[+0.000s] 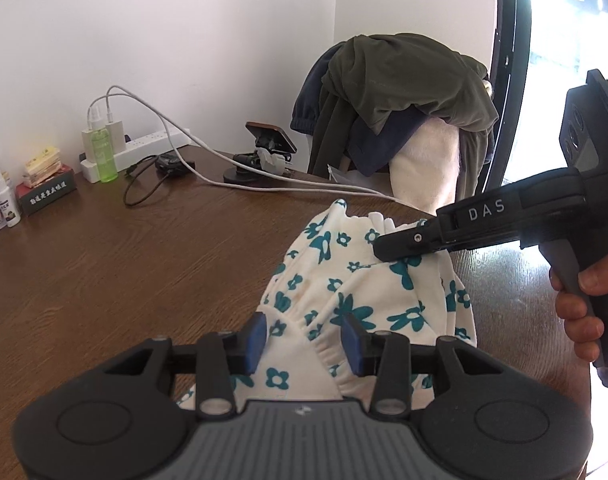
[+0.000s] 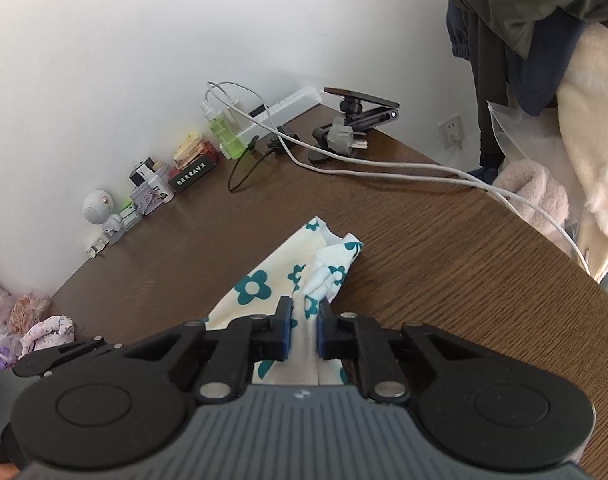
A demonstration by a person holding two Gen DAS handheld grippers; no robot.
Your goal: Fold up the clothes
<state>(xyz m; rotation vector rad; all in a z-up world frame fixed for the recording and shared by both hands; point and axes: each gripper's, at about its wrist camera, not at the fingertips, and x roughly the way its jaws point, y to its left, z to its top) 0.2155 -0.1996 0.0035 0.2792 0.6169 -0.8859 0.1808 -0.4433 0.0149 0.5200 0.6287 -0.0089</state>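
floral garment (image 1: 356, 300) on table (image 1: 124, 272) | right gripper (image 2: 305, 322) clamps it | left gripper (image 1: 304, 340) wide

garment (image 1: 356, 292) on table (image 1: 124, 272) | power strip (image 1: 144, 148) behind, by wall

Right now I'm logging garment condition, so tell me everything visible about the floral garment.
The floral garment is cream, soft-looking fabric printed with teal flowers, with gathered elastic edges. It lies bunched and creased on the brown wooden table. The right gripper is shut on one end; the left gripper straddles a gathered fold, jaws open.
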